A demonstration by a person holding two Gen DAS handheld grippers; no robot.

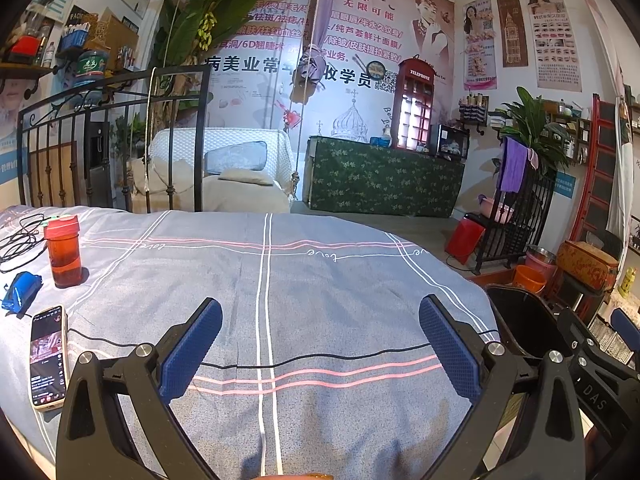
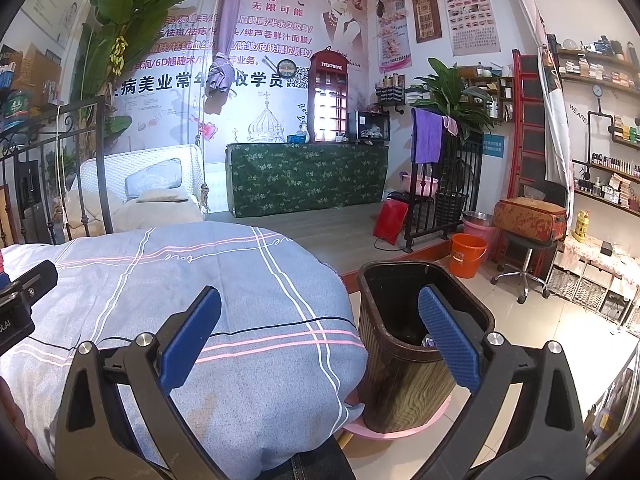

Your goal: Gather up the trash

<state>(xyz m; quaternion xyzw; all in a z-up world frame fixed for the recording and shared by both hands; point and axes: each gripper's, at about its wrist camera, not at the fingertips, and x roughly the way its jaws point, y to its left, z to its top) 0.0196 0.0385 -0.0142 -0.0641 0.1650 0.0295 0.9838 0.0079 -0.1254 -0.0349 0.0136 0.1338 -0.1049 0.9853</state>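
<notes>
A dark brown trash bin (image 2: pixel 400 364) stands on the floor just right of the bed; something small lies at its bottom, partly hidden behind my right finger. Its rim also shows in the left wrist view (image 1: pixel 520 320). My right gripper (image 2: pixel 320 332) is open and empty, its right finger over the bin's mouth and its left finger over the bed's edge. My left gripper (image 1: pixel 320 344) is open and empty above the grey-blue striped bedcover (image 1: pixel 320 288). I see no loose trash on the cover.
On the bed's left lie a phone (image 1: pixel 48 356), an orange-red bottle (image 1: pixel 63 250), a blue object (image 1: pixel 20 292) and cables. A thin black cable (image 1: pixel 320 358) crosses the cover. An orange bucket (image 2: pixel 467 254), a stool and shelves stand right of the bin.
</notes>
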